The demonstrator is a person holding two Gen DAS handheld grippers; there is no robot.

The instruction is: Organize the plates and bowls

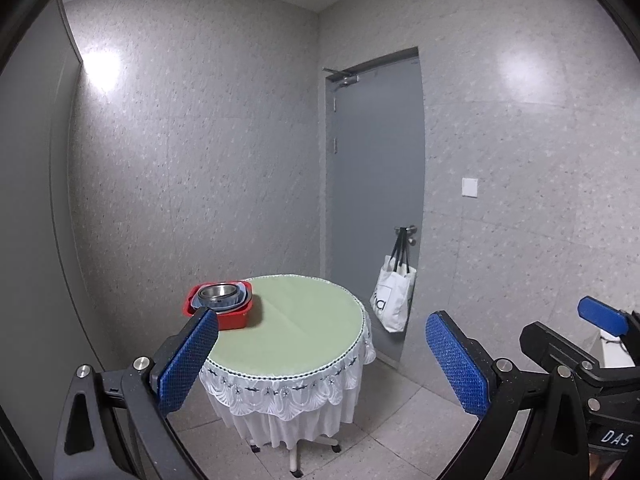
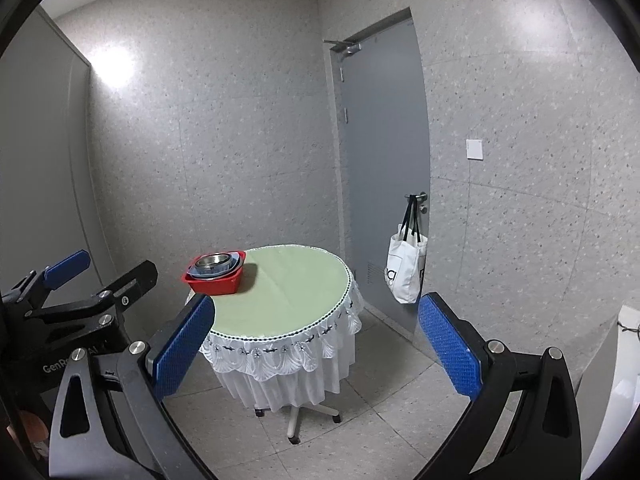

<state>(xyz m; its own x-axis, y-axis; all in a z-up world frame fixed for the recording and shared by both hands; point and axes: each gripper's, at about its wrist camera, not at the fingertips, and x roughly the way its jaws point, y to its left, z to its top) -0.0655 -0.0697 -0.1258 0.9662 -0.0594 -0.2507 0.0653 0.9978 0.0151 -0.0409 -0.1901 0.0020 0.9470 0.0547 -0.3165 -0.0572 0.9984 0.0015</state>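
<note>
Standing back from the round table (image 1: 304, 320), you are holding the left gripper (image 1: 322, 338) and right gripper (image 2: 316, 322) side by side in the air, fingers spread wide, gripping nothing. Bowls (image 1: 219, 295) are sitting nested in a red tub (image 1: 236, 318) at the table's far-left edge.

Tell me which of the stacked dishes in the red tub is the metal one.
The top one: the shiny steel bowl, nested inside the blue dishes below it in the red tub.
</note>
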